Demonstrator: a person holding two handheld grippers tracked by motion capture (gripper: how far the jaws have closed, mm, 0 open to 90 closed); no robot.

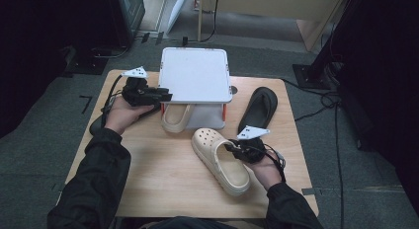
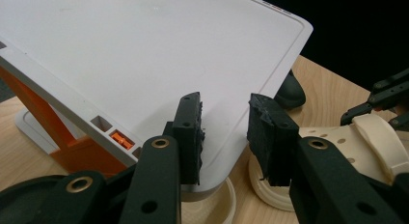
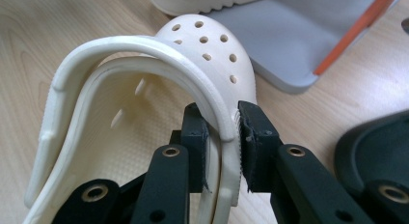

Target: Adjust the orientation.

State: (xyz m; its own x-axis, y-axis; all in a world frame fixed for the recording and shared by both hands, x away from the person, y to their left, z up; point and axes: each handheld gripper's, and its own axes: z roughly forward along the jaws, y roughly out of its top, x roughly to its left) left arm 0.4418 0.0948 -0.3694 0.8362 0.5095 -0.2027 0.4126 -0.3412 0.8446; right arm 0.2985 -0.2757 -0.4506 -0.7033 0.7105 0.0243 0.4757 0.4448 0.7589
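A cream clog [image 1: 217, 160] [image 3: 120, 89] lies on the wooden table in front of a white shelf stand [image 1: 195, 73] [image 2: 144, 55] with orange legs. My right gripper [image 1: 232, 146] [image 3: 222, 132] is shut on the clog's side rim and strap, one pad inside and one outside. A second cream clog [image 1: 175, 118] [image 2: 270, 195] sits under the stand's top board. My left gripper [image 1: 165, 95] [image 2: 224, 122] straddles the near left corner of that board. Its pads stand apart with the board's edge between them, so it is open.
A black slipper [image 1: 259, 108] [image 3: 376, 151] lies to the right of the stand. Another dark shoe [image 1: 96, 124] rests near the table's left edge behind my left wrist. Cables run over the floor around the table [image 1: 163, 184].
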